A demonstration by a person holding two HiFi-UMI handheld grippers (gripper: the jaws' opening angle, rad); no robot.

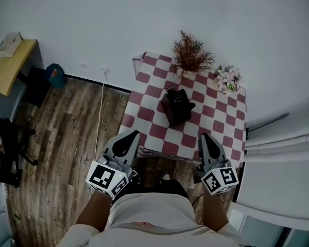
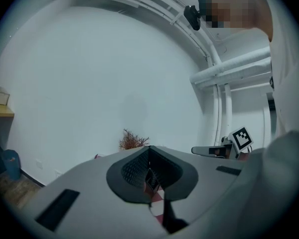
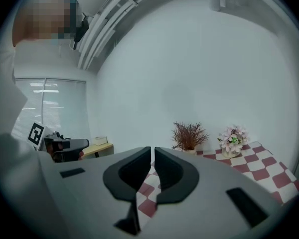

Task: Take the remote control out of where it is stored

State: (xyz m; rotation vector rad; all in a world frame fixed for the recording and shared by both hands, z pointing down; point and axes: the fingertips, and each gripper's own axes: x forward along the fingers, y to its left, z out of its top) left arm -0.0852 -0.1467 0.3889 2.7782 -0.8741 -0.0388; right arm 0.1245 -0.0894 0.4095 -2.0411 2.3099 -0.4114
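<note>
Soft, cool, even light fills the room; the white wall (image 1: 195,14) is bright without glare, shadows are faint, and the wooden floor (image 1: 67,138) at left sits dimmer. Both gripper views bulge like a fisheye, with black corners and bowed pipes (image 2: 229,69). My left gripper (image 2: 149,151) and right gripper (image 3: 153,151), nearest the lens, look soft; far things are fairly sharp.

Left tongs (image 1: 133,136) and right tongs (image 1: 205,138) are grey with black pads, each bearing a cube (image 1: 107,178) of black-and-white square markers. The shirt (image 1: 147,215) is pale.
</note>
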